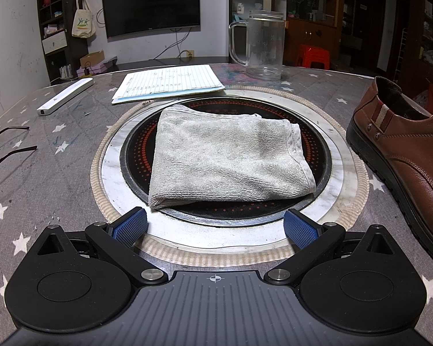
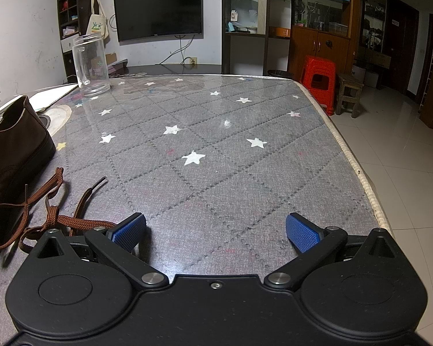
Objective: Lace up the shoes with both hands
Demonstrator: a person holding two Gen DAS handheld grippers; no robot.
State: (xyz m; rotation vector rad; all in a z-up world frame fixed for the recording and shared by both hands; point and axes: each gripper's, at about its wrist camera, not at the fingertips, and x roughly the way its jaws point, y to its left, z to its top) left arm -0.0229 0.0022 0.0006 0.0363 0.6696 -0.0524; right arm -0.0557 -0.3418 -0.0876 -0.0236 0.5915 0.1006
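Brown shoe [image 1: 404, 155] is sitting beside loose lace [image 2: 52, 216]; left gripper [image 1: 215, 227] and right gripper [image 2: 215, 230] are hovering, fingers spread, holding nothing.

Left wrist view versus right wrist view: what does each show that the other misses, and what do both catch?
Only the left wrist view shows the folded towel lying on the round cooktop, and a white bar.

Only the right wrist view shows the loose brown shoelace on the table, plus the red stool.

Both show the brown shoe, the glass mug, the television, and an open, empty tool.
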